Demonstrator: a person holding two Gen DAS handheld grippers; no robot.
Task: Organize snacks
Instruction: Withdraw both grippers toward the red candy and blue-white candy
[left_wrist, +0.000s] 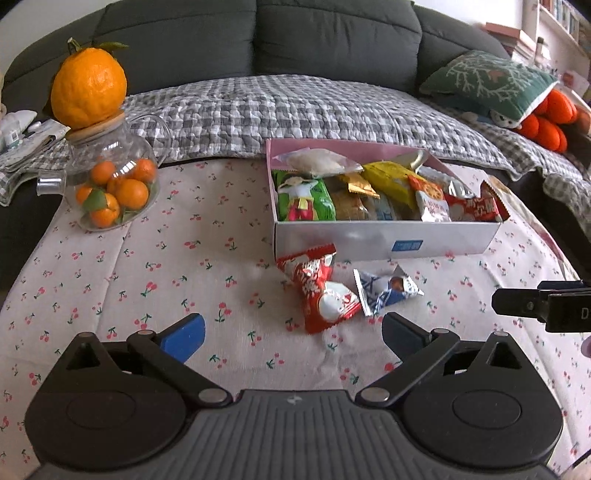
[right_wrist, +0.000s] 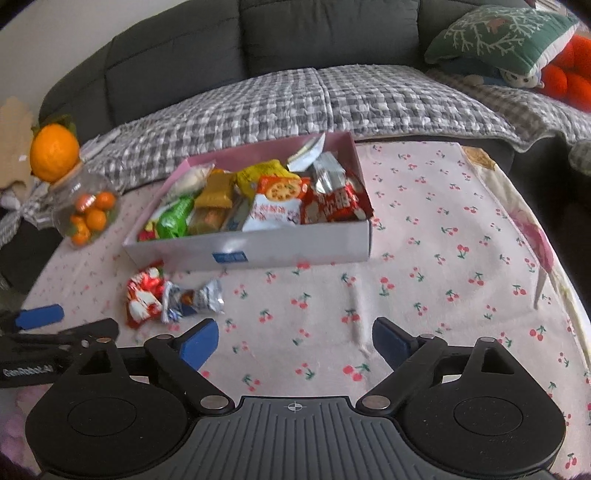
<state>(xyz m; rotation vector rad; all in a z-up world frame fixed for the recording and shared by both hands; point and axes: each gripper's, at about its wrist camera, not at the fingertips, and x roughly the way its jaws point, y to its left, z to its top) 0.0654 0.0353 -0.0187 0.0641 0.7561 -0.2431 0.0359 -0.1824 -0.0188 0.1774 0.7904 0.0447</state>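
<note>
Two packets are still out on the desk (left_wrist: 110, 266), just in front of the nearly full box (left_wrist: 384, 242). The bigger red packet (left_wrist: 321, 291) is light, crinkly and slippery, so pinch it across its puffed middle. The small blue packet (left_wrist: 386, 291) touches it; take it by a crimped end. Both your left tongs (left_wrist: 291, 334) and right tongs (right_wrist: 295, 341) gape empty.

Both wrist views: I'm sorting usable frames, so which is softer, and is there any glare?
Left wrist view: sharp, print on the red snack packet is crisp; fisheye bends the sofa. Right wrist view: softer, the same packet is smeared; a bright patch on the white snack box wall.
</note>
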